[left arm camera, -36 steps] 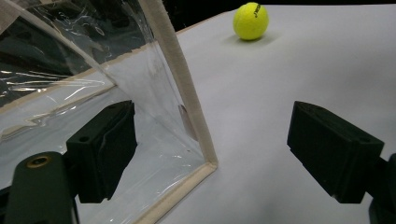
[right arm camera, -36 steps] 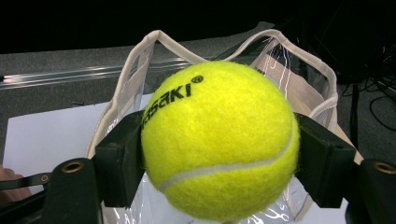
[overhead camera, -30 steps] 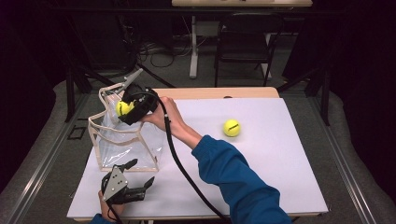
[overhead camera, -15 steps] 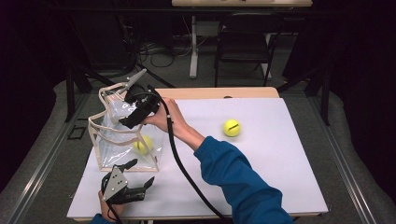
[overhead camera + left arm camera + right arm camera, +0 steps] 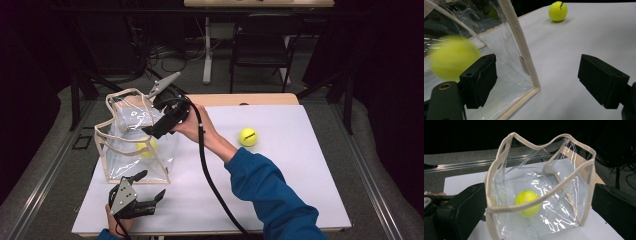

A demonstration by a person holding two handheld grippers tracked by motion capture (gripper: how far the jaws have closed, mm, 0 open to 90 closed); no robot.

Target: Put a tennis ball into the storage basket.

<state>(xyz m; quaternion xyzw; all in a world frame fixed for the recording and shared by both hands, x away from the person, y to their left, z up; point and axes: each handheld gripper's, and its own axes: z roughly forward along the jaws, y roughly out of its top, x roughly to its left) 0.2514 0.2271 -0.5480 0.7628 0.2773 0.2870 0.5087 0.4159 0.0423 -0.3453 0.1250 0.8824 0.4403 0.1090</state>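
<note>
A clear plastic bag (image 5: 120, 167) with beige trim stands open at the left of the white table top. A yellow tennis ball (image 5: 146, 148) lies inside it on the bottom, blurred behind the bag wall (image 5: 506, 37) in the left gripper view. My right gripper (image 5: 152, 131) hovers over the bag's right rim (image 5: 544, 142). Its jaws have just been opening and nothing is between them; through them the ball (image 5: 527, 202) lies below. A second tennis ball (image 5: 247, 136) rests on the table to the right. My left gripper (image 5: 151, 186) lies open in front of the bag.
The white sheet (image 5: 280, 190) covers the table, with its wooden back edge (image 5: 250, 99) showing beyond. A black chair (image 5: 262, 35) and a table leg (image 5: 206, 47) stand behind on the floor. The right gripper's black cable (image 5: 210, 175) trails across the sheet.
The ball that my right gripper held over the bag has dropped to the bag's bottom. That gripper opened and drew to the right. The left gripper stayed put.
</note>
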